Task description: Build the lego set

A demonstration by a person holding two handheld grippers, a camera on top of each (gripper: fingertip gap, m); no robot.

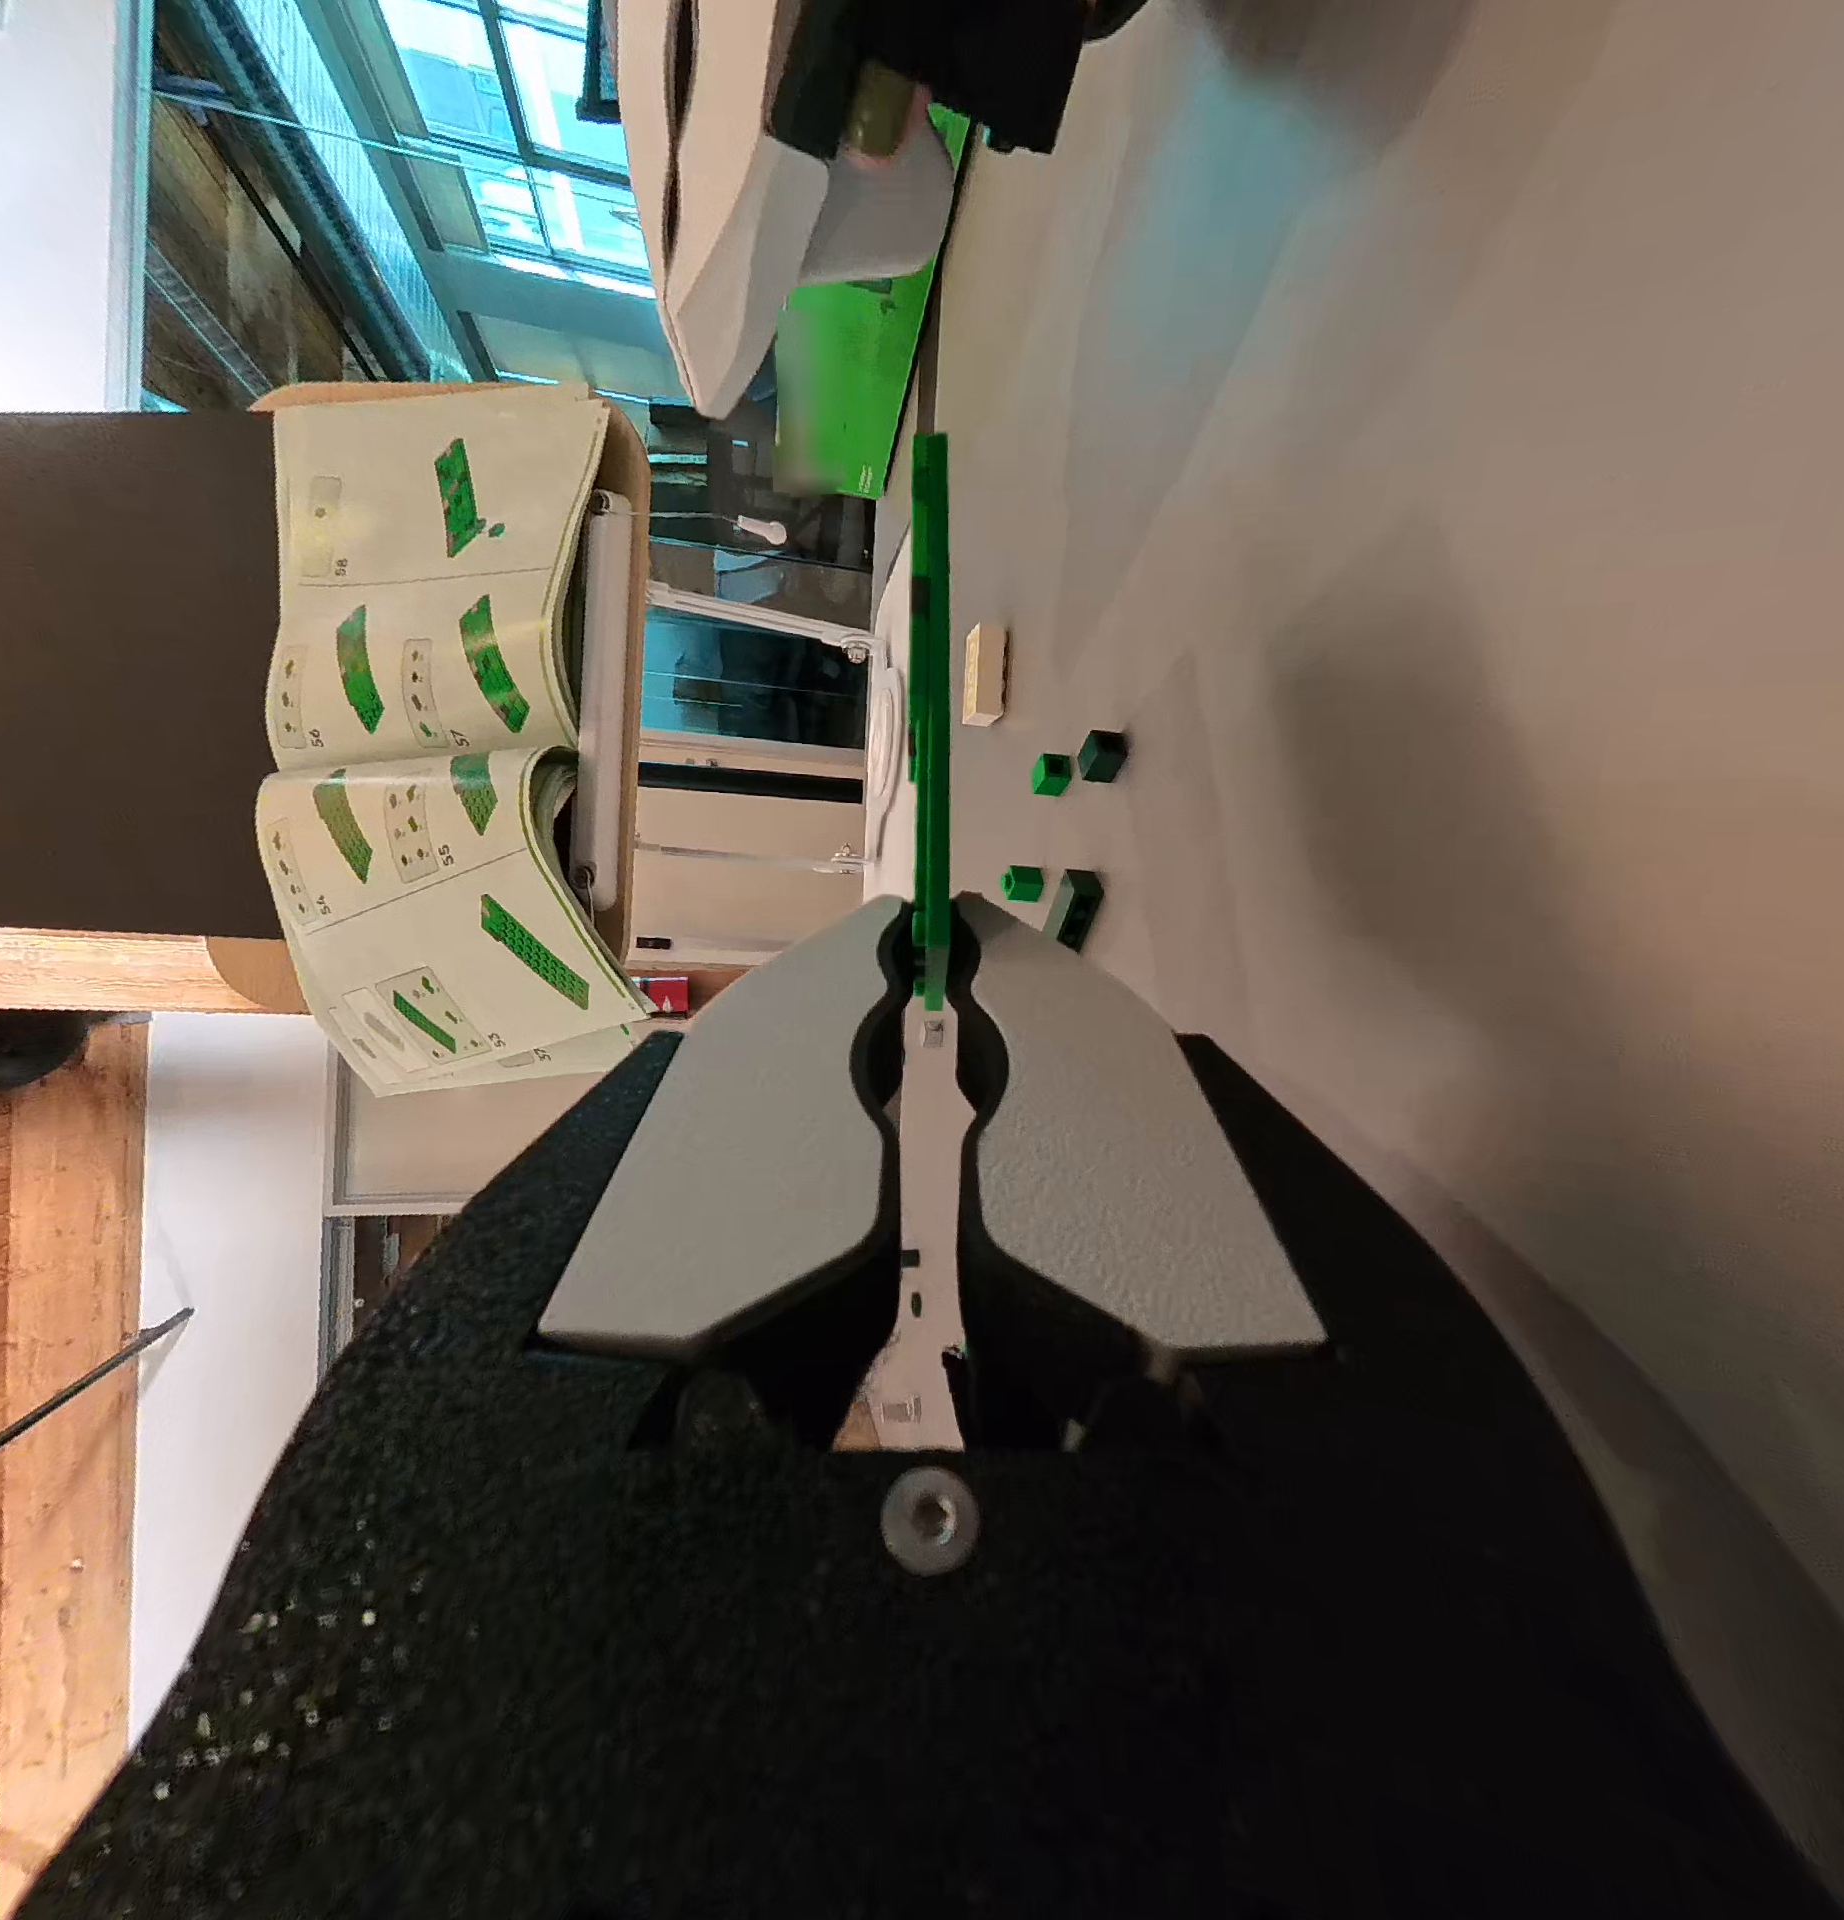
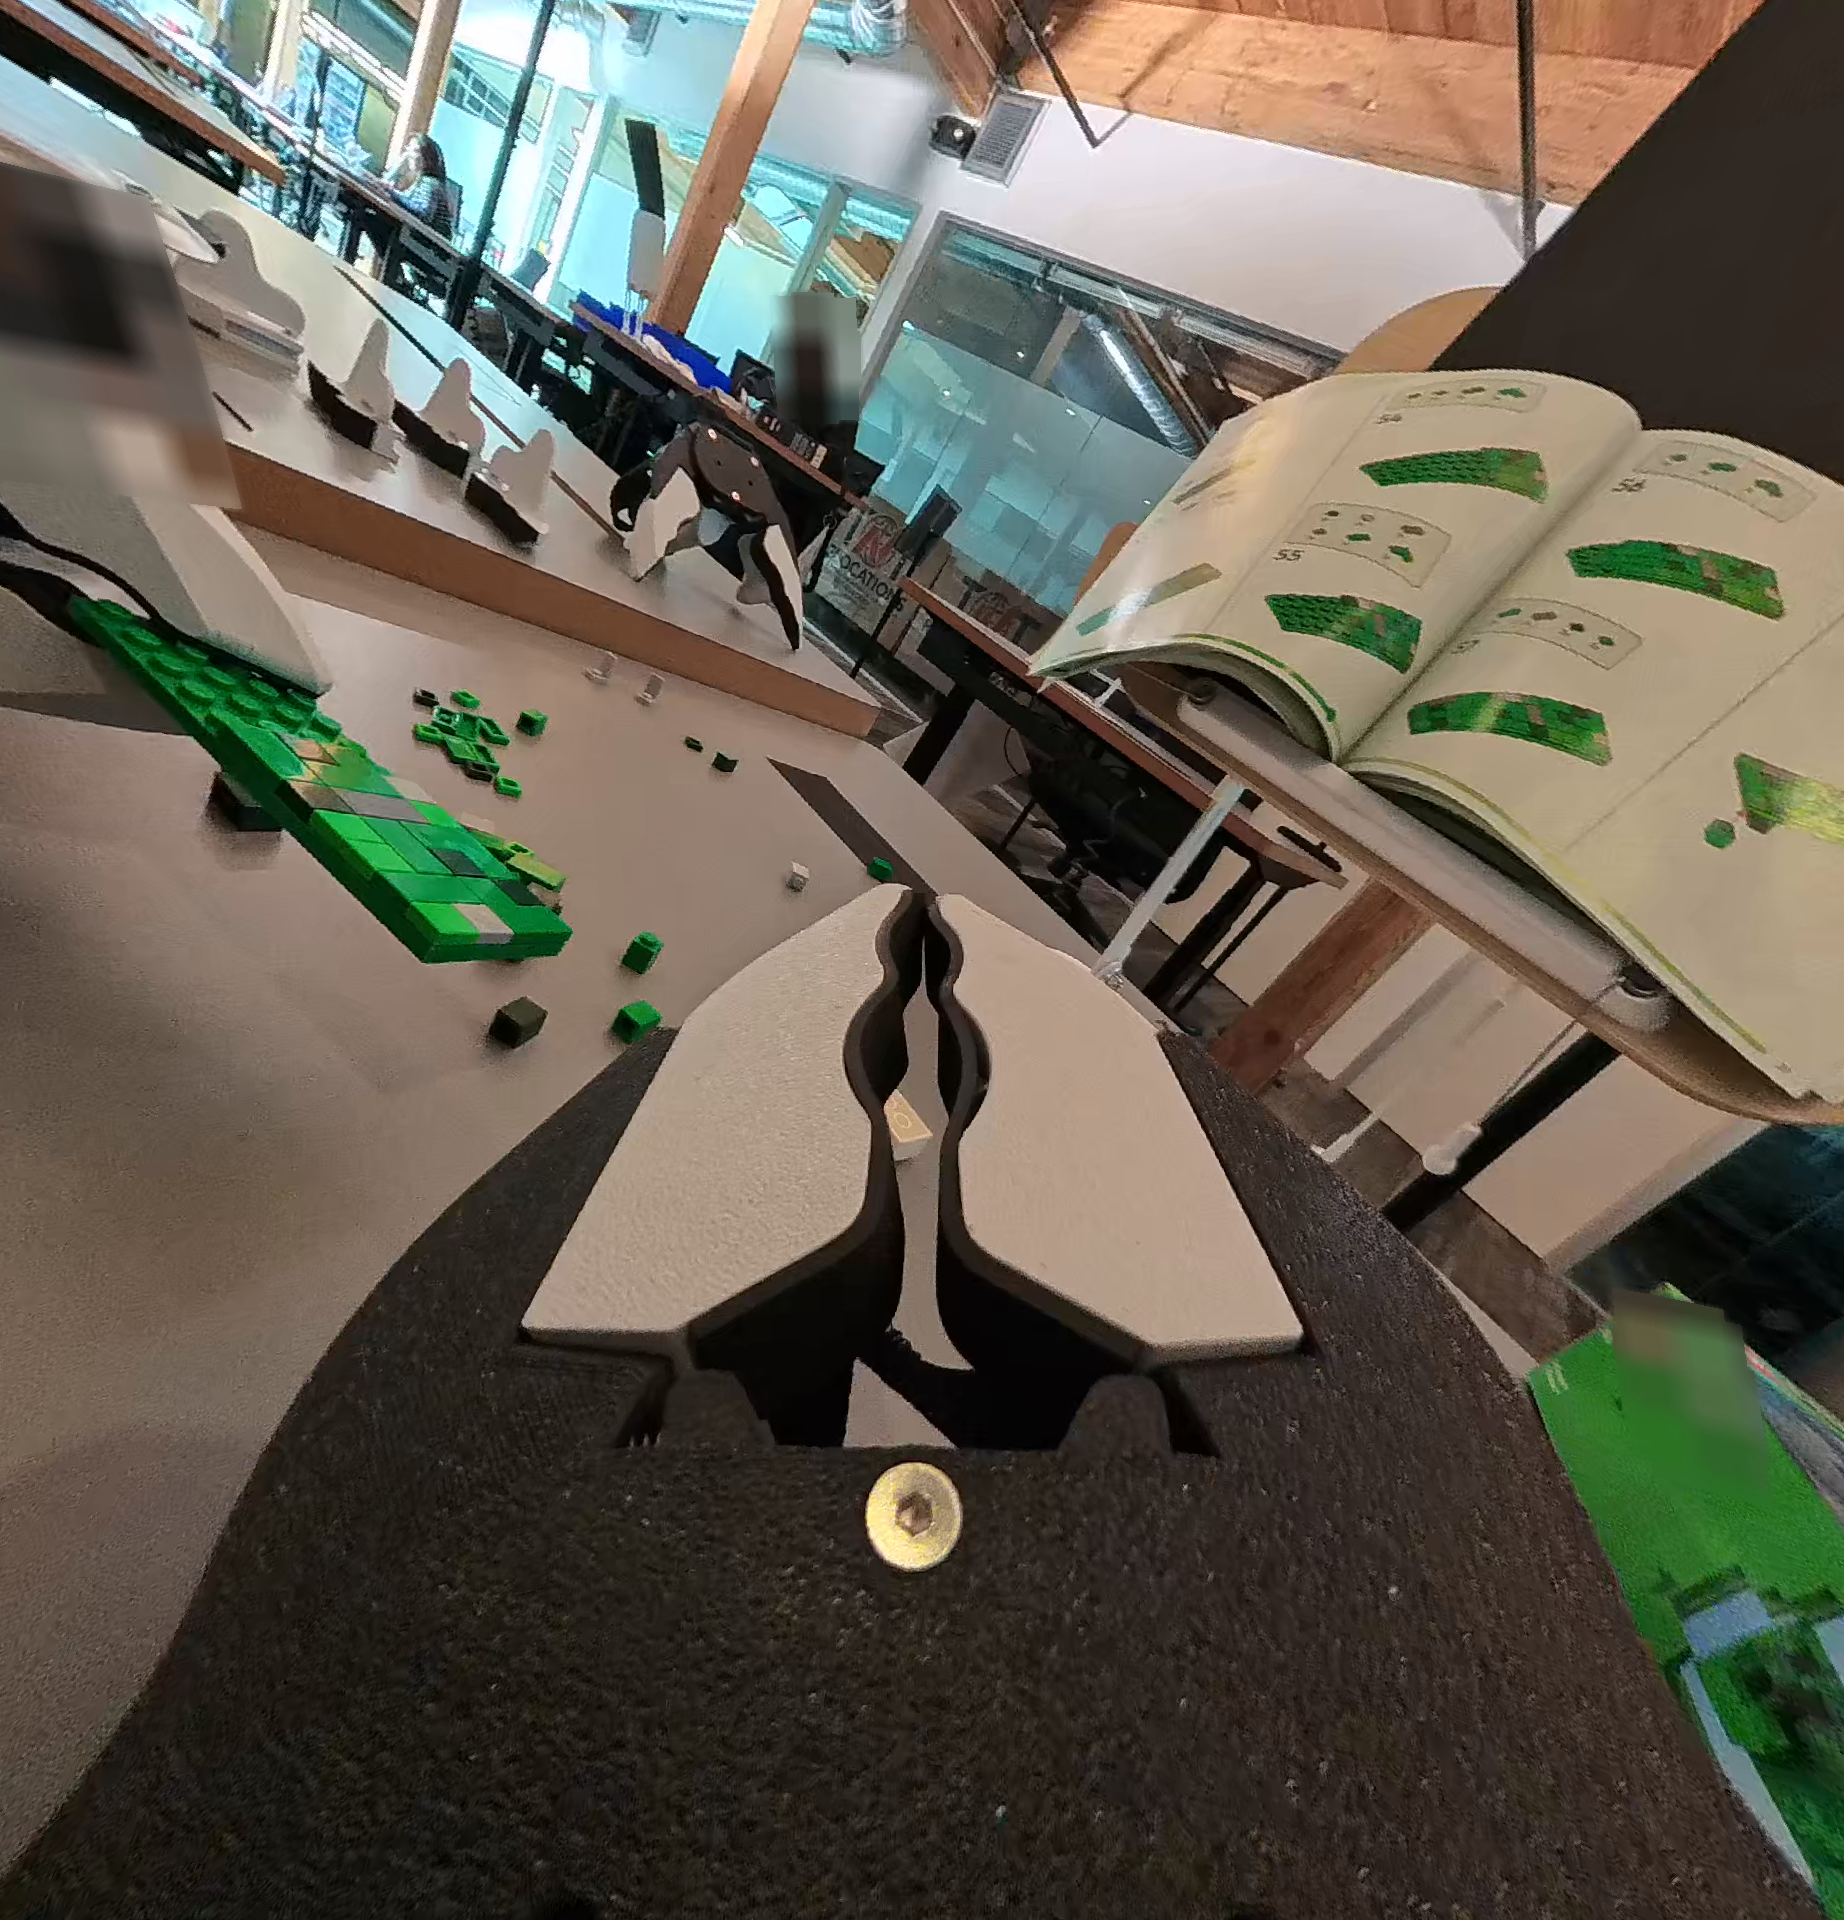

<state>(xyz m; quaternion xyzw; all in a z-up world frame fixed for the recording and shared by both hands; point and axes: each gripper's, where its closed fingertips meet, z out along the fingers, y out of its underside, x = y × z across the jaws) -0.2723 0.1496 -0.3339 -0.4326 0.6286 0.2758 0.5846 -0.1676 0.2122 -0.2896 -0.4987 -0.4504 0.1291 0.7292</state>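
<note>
My left gripper [image 1: 930,925] is shut on one end of a long green plate [image 1: 930,665], seen edge-on and held above the grey table [image 1: 1417,623]. In the right wrist view the plate [image 2: 378,831] is tiled in green, grey and tan, with the left gripper [image 2: 185,597] at its far end. My right gripper [image 2: 923,914] is shut, low over the table, to the right of the plate. A bit of tan piece [image 2: 905,1127] shows through the gap between its fingers; I cannot tell if it is held. The right gripper [image 1: 793,208] also shows beyond the plate's far end.
A tan brick [image 1: 985,673] and small green and dark green bricks [image 1: 1051,774] [image 2: 640,951] lie loose beside the plate. More green pieces [image 2: 461,732] lie farther off. An open instruction book [image 2: 1520,623] sits on a raised stand. A green box [image 2: 1728,1610] lies at the right.
</note>
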